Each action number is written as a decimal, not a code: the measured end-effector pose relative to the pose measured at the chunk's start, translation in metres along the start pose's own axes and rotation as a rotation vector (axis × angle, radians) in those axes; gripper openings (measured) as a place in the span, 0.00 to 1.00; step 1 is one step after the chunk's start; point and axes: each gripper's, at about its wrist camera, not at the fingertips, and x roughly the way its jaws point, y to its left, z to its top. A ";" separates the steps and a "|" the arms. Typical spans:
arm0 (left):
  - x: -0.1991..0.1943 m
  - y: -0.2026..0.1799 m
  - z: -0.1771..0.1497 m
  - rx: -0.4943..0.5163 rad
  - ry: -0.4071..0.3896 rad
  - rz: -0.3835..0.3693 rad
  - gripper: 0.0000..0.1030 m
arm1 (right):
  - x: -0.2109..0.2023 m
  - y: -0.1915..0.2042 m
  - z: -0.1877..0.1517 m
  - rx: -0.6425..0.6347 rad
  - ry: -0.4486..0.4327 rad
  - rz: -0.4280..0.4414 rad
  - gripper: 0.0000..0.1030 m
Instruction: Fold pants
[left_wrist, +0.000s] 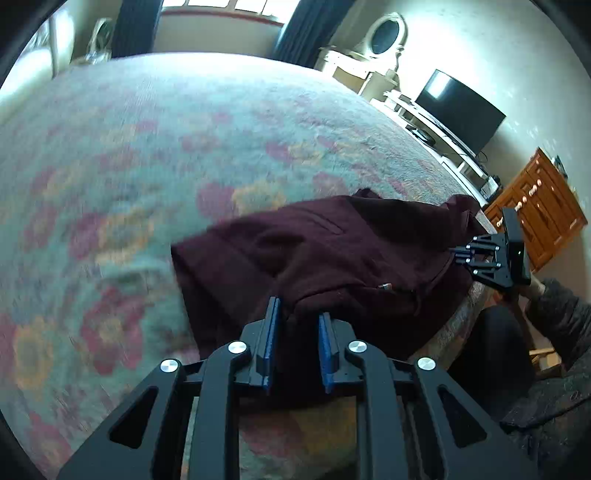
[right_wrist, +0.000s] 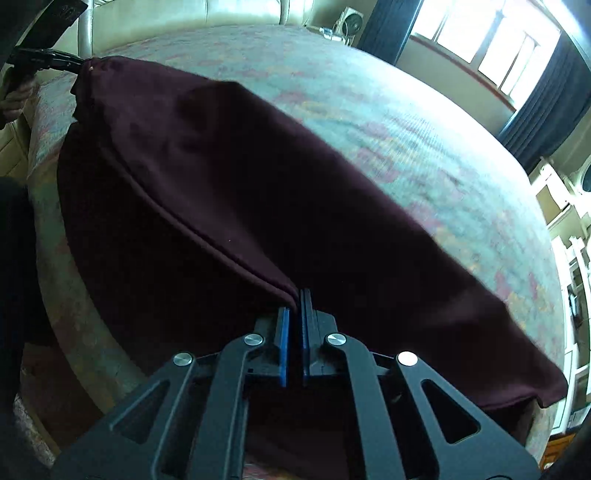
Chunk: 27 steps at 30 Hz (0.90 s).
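Dark maroon pants (left_wrist: 332, 251) lie on a bed with a floral bedspread (left_wrist: 147, 155), bunched near the bed's near edge, part hanging over the side. No containers in view.

Left claw (left_wrist: 297, 321): blue pads slightly apart with a thick fold of the pants' waist end between them; fabric fills the gap, so it is pinching the pants. In the right wrist view the same claw (right_wrist: 79, 66) shows at top left, gripping one corner of the cloth, with a hand (right_wrist: 14, 99) behind it.

Right claw (right_wrist: 295, 306): pads pressed nearly together, pinching a seam edge of the pants that runs diagonally away toward the left claw. In the left wrist view it (left_wrist: 456, 254) sits at the far right, by the bed's edge, clamped on the other end of the garment.

Cloth is stretched between the two claws along the near bed edge. In the right wrist view a lower corner of the pants (right_wrist: 535, 391) drapes off the bed at the right.

Open room: most of the bedspread beyond the pants is bare. Around the bed: TV (left_wrist: 461, 107), wooden dresser (left_wrist: 543, 206), dark curtains (right_wrist: 546, 110) by the window (right_wrist: 480, 37). Left wrist view is motion-blurred.
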 end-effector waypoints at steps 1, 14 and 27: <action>0.002 0.005 -0.010 -0.031 0.013 -0.002 0.31 | 0.002 0.003 -0.005 0.025 0.002 -0.004 0.12; -0.010 0.017 -0.060 -0.565 -0.084 -0.069 0.54 | -0.030 -0.064 -0.064 0.882 -0.135 0.446 0.52; 0.019 0.016 -0.055 -0.720 -0.099 0.020 0.57 | -0.013 -0.060 -0.084 1.128 -0.180 0.528 0.58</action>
